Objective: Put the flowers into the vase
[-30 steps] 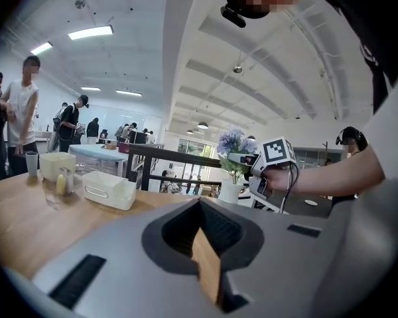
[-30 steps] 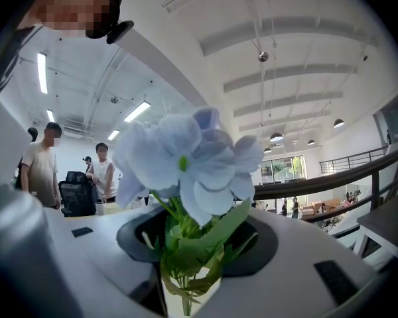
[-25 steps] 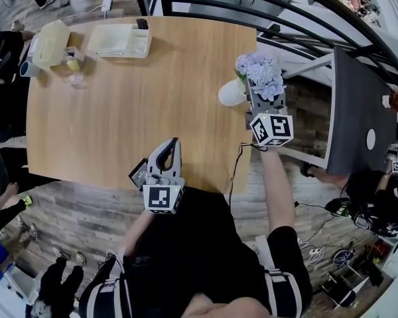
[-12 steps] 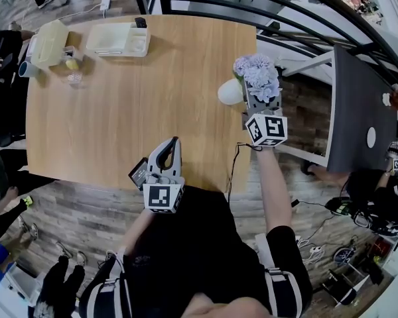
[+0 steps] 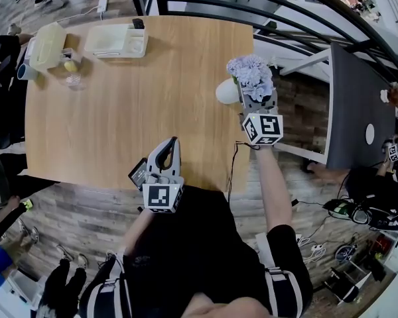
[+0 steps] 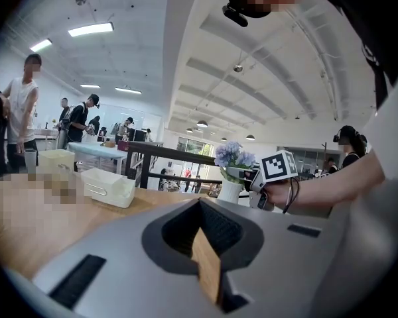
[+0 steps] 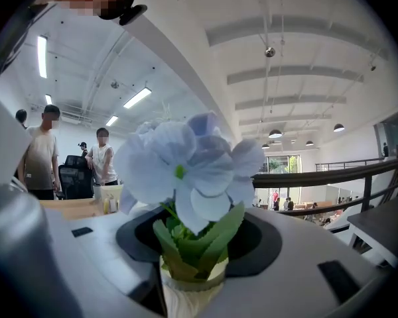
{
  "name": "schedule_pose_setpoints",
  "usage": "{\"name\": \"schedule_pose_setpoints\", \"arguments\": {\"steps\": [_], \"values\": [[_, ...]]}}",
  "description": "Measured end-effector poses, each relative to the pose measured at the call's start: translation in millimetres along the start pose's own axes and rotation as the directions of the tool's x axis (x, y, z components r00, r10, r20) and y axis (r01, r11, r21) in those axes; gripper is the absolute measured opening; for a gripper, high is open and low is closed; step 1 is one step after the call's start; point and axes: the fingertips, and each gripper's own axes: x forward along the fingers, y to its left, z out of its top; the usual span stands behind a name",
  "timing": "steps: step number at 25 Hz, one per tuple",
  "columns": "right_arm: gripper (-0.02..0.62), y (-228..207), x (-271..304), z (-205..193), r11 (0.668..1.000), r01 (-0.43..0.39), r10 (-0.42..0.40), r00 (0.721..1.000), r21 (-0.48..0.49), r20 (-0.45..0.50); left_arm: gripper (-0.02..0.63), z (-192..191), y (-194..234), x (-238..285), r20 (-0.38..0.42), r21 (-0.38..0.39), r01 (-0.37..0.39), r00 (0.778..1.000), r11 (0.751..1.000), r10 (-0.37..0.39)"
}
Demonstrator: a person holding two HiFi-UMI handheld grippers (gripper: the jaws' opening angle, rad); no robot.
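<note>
Markings: black-and-white square codes on the cubes of both my tools.
Right tool (image 7: 192, 264): jaws partway apart, clamped on the stems of the pale blue artificial flowers (image 5: 251, 73), right of centre in the head view.
White ceramic vase (image 5: 227, 91): at the right edge of the light wooden worktop (image 5: 132, 111); the green stems enter its mouth, blooms above.
Left tool (image 5: 172, 144): jaws together, holding nothing, bottom centre.
Cream rectangular plastic tray (image 5: 116, 40): upper left, contents unclear.
Pale yellow lidded box (image 5: 48, 44): further left.
</note>
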Motion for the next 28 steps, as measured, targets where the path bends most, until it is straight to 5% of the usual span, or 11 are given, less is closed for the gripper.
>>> {"name": "schedule_pose_setpoints", "arguments": {"steps": [9, 19, 28], "values": [[0.215, -1.6, 0.5, -5.4, 0.999, -0.018, 0.020, 0.998, 0.030, -0.053, 0.031, 1.4, -0.3, -4.3, 0.004, 0.003, 0.010, 1.000, 1.000, -0.010], [0.310, 4.6, -9.4, -11.9, 0.990, -0.111, 0.124, 0.977, 0.084, -0.171, 0.031, 3.5, -0.7, -10.7, 0.017, -0.003, 0.022, 1.000, 1.000, -0.022], [0.316, 3.2, -34.7, -25.1, 0.989, -0.145, 0.127, 0.910, -0.016, -0.395, 0.031, 2.9, -6.5, -22.6, 0.034, -0.003, 0.051, 0.998, 0.999, -0.051]]}}
